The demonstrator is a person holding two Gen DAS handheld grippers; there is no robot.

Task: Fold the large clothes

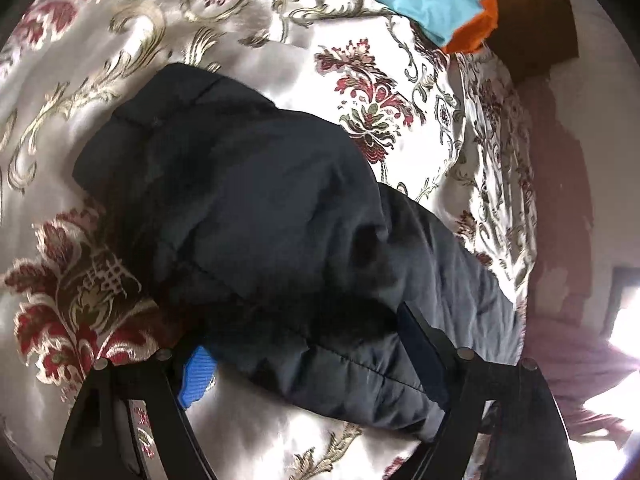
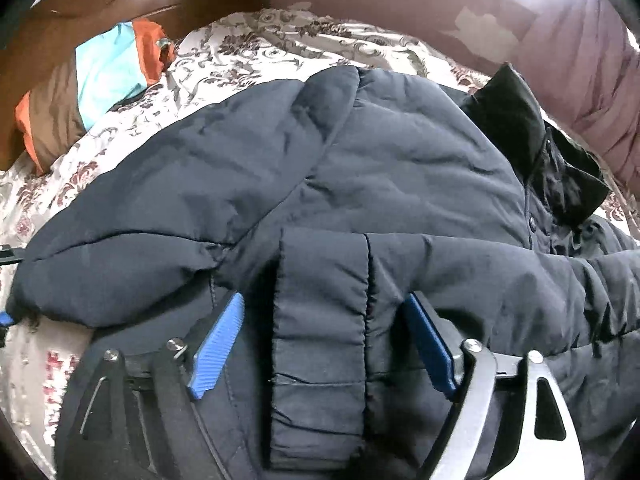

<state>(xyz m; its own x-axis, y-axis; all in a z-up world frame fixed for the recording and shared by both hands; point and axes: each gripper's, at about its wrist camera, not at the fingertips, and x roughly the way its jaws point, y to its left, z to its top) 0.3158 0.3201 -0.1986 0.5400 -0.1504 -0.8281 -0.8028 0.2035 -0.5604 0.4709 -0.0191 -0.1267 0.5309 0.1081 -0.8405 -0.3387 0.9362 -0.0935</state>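
A dark navy puffer jacket (image 2: 320,184) lies on a floral satin bedspread (image 2: 248,44); its black collar (image 2: 532,140) points to the far right. In the left wrist view the jacket (image 1: 248,216) shows as a folded bundle. My right gripper (image 2: 324,320) is open, its blue pads (image 2: 218,350) on either side of a sleeve cuff (image 2: 320,344) that lies across the jacket body. My left gripper (image 1: 304,344) is open over the jacket's near edge, its pads (image 1: 196,376) apart, with jacket fabric lying between them.
A teal, orange and brown garment (image 2: 108,80) lies near the wooden headboard (image 2: 120,8); it also shows in the left wrist view (image 1: 444,4). A reddish wall (image 2: 440,12) and a maroon curtain (image 2: 592,64) border the bed. The bedspread (image 1: 120,60) spreads out left of the jacket.
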